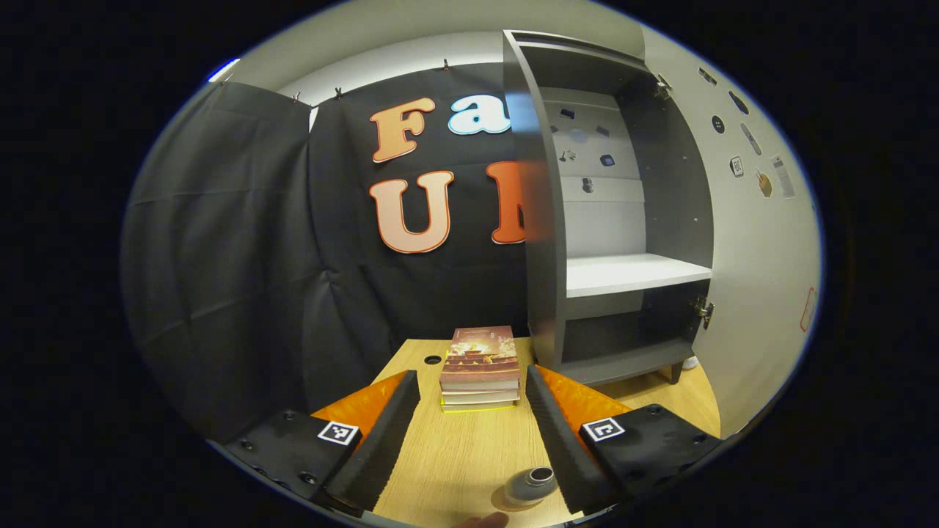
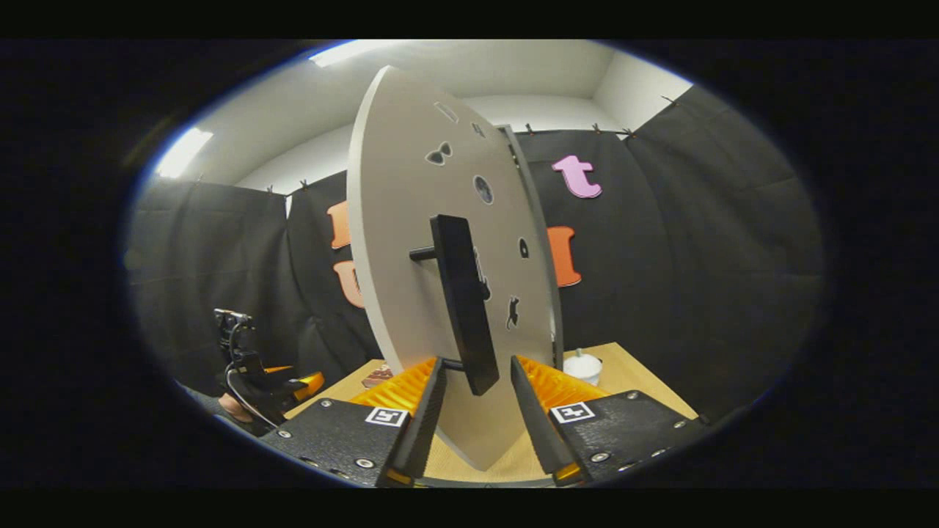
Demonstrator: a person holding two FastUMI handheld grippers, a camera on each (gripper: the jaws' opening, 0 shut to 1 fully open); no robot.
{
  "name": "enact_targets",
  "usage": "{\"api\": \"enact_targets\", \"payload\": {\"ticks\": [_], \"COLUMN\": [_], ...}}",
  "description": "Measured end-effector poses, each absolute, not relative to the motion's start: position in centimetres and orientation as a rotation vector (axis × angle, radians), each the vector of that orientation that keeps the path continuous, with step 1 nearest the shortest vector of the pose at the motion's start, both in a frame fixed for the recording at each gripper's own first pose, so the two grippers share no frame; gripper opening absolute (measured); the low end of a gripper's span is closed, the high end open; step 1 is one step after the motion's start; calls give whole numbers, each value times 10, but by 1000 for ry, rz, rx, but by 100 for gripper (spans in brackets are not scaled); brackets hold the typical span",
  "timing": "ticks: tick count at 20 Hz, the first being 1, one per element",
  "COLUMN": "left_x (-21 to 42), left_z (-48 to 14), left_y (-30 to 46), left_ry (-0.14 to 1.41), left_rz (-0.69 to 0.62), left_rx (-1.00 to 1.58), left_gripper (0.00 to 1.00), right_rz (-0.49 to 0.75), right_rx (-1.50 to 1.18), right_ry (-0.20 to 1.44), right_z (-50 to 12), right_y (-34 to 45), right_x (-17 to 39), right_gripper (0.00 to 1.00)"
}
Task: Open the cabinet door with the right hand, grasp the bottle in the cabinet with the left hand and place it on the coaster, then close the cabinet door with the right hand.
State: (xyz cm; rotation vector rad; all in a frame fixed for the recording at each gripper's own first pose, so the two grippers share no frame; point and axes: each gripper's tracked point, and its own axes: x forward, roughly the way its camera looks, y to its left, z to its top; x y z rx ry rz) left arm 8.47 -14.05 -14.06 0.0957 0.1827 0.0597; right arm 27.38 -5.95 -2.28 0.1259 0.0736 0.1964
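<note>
Grey cabinet stands open w/ bare shelves, and the bottle already stands upright on the coaster on the wooden surface, so by my read the only step left is shutting the door. That job is yours on the right side. In the right gripper view the right tongs are spread, fingers either side of the dark bar handle but not pressing it; the handle's lower end hangs just btwn and above the tips. Handle runs vertical, its long axis up the door, which you're seeing nearly edge-on, swung well out from the cabinet body. So the key relation: handle is dead ahead of the right tongs, upright, w/ the door face to its left; you'd prob. need to pinch or push on it and swing the door back toward the cabinet. Left tongs are also spread and hold nothing; in the left gripper view the bottle sits low, just inside the right-hand finger, near it but whether touching I can't tell. A stack of books lies farther ahead on the surface, beside the cabinet foot. Keep the left tongs clear of the bottle as you pull away, since a nudge could tip it off the coaster.
</note>
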Motion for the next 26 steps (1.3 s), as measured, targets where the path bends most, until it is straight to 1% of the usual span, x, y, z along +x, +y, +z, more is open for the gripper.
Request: {"api": "enact_targets", "payload": {"ticks": [3, 4, 5, 7, 8, 9, 11, 15, 20, 21, 22, 23, 24, 26], "left_x": [92, 95, 92, 98, 100, 103, 111, 125, 148, 153, 157, 161, 167, 176], "left_z": [-141, -141, -140, -138, -137, -136, -131, -119, -104, -101, -101, -100, -101, -102], "left_y": [-126, -122, -114, -106, -100, -95, -83, -66, -51, -49, -48, -47, -49, -51], "left_ry": [181, 183, 187, 187, 188, 187, 175, 148, 107, 100, 96, 96, 95, 96], "left_rz": [85, 96, 110, 124, 134, 141, 153, 158, 142, 134, 126, 121, 108, 91], "left_rx": [95, 93, 84, 61, 56, 54, 55, 62, 72, 69, 67, 65, 57, 38], "left_gripper": [95, 95, 95, 95, 95, 95, 95, 94, 95, 96, 94, 94, 96, 95], "right_rz": [263, 277, 298, 328, 346, 361, 383, 406, 387, 370, 354, 339, 319, 283], "right_rx": [134, 137, 146, 160, 154, 147, 120, 79, 81, 72, 56, 40, 38, 40], "right_ry": [79, 82, 90, 99, 92, 88, 76, 73, 58, 55, 47, 41, 34, 19], "right_z": [-25, -26, -26, -28, -30, -31, -31, -30, -30, -30, -30, -30, -29, -33], "right_y": [-29, -21, -11, 2, 8, 13, 25, 45, 59, 60, 62, 63, 62, 63], "right_x": [291, 299, 309, 326, 334, 339, 350, 367, 383, 386, 390, 395, 400, 408], "right_gripper": [59, 53, 63, 72, 72, 75, 77, 79, 80, 82, 82, 84, 84, 85]}}
